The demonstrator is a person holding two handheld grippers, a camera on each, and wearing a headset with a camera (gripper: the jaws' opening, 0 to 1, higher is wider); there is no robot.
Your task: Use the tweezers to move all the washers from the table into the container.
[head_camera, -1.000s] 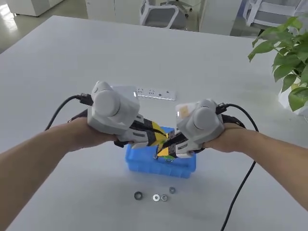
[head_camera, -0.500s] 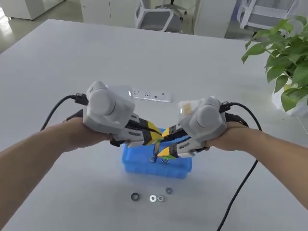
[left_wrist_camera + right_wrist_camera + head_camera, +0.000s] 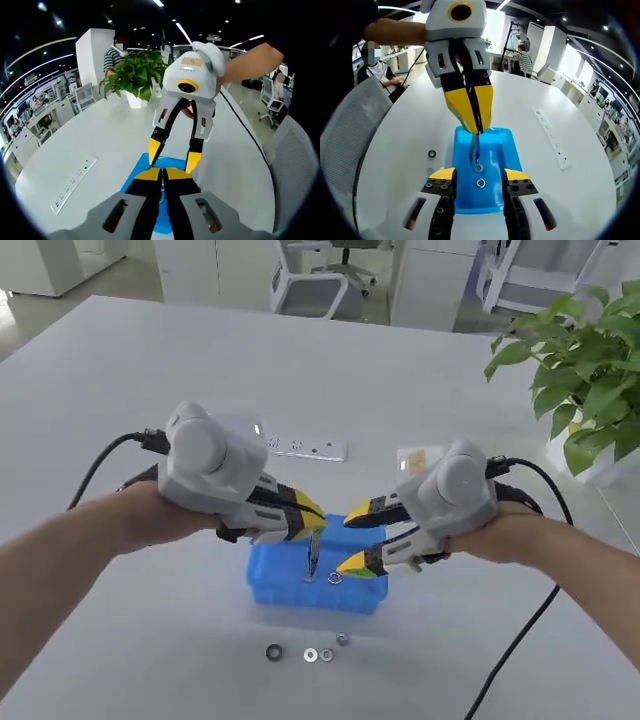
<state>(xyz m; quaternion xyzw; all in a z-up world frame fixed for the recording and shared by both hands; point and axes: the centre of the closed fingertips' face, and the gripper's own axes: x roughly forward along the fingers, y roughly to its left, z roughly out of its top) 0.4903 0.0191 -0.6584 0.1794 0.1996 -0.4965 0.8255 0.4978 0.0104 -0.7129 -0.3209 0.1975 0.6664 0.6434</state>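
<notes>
My left gripper (image 3: 312, 525) is shut on a thin pair of tweezers (image 3: 312, 558), which hang point down over the blue container (image 3: 285, 585). In the right gripper view the tweezers (image 3: 474, 145) end just above a washer (image 3: 478, 167), and a second washer (image 3: 480, 183) lies in the container (image 3: 495, 150). Several washers (image 3: 310, 654) lie on the table in front of it. My right gripper (image 3: 350, 538) stands open to the right of the tweezers with nothing between its jaws. In the left gripper view, the right gripper (image 3: 172, 150) faces my shut left gripper (image 3: 161, 174).
A white power strip (image 3: 300, 448) lies on the table behind the container. A potted plant (image 3: 575, 370) stands at the far right edge. Cables trail from both grippers. Office chairs stand beyond the far edge of the table.
The right gripper has drawn back to the right, away from the left gripper, and its jaws now stand apart. The left gripper has kept hold of the tweezers over the container.
</notes>
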